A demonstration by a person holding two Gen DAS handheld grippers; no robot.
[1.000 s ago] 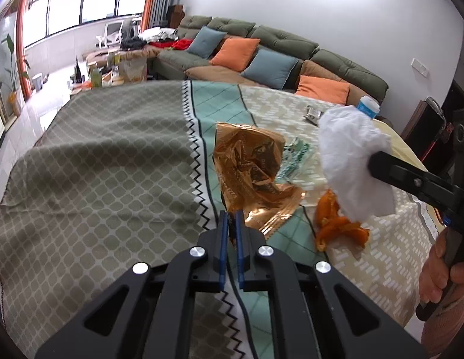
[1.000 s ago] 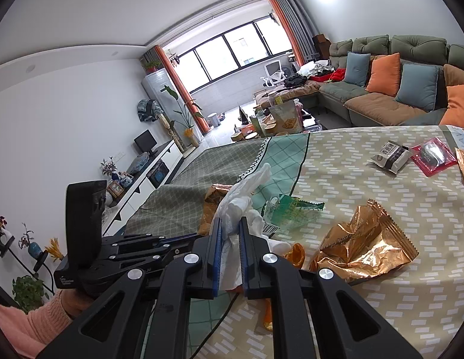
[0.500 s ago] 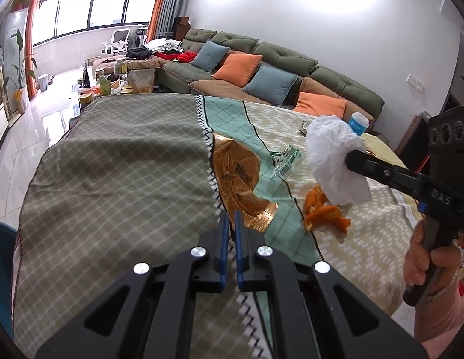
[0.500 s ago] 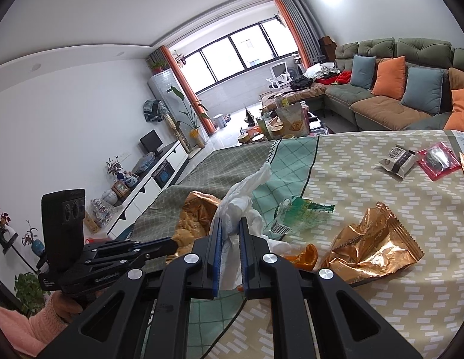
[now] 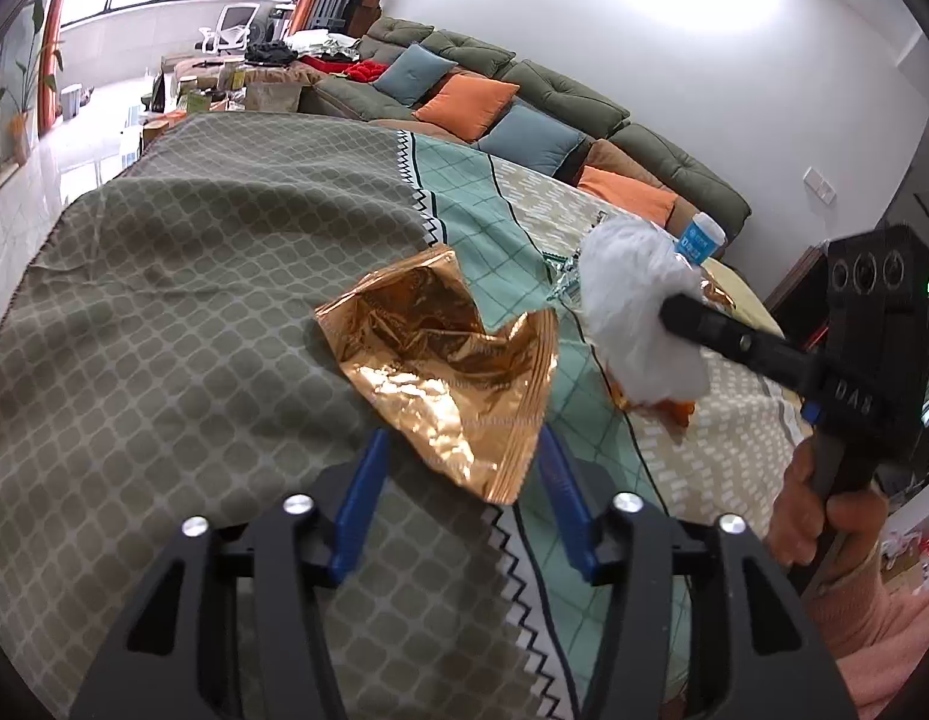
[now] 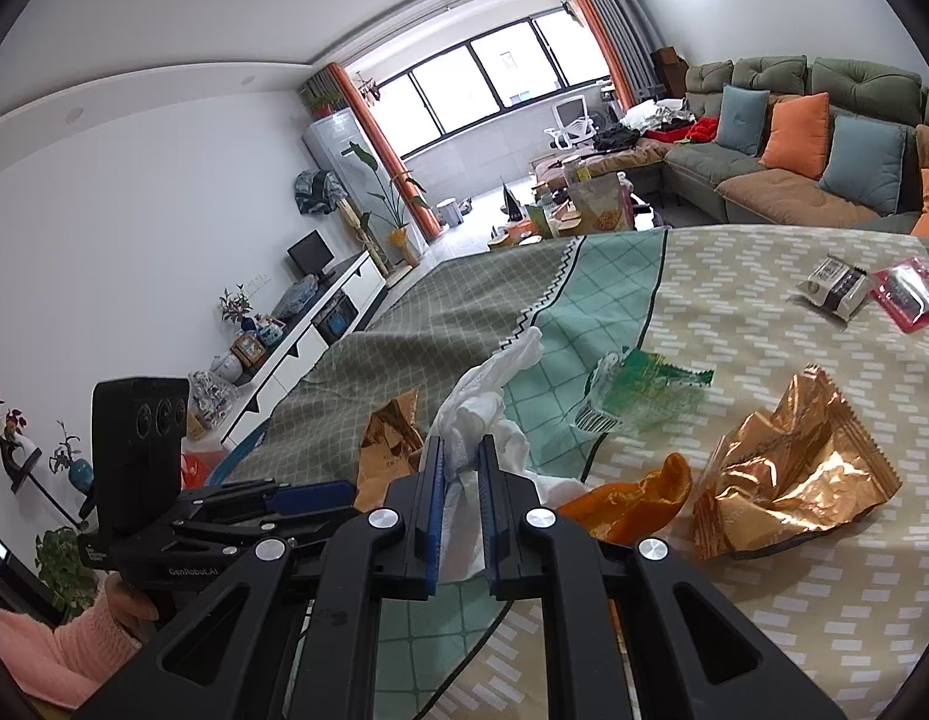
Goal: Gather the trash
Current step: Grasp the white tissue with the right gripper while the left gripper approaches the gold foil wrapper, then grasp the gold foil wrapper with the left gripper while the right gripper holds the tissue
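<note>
Wrapper (image 5: 446, 372) on tablecloth (image 5: 164, 312), left of tissue (image 5: 632, 324); peel (image 6: 632, 498) beneath.

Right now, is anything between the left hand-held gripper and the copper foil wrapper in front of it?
Nothing visible. The left hand-held gripper is open, and the copper foil wrapper has its near corner already between the blue fingers.

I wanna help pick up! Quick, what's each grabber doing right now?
Left gripper: open, around the copper foil wrapper, not gripping it.
Right gripper: shut on the white tissue.

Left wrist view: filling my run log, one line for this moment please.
left hand-held gripper open at foil wrapper | right hand-held gripper holding tissue
</note>
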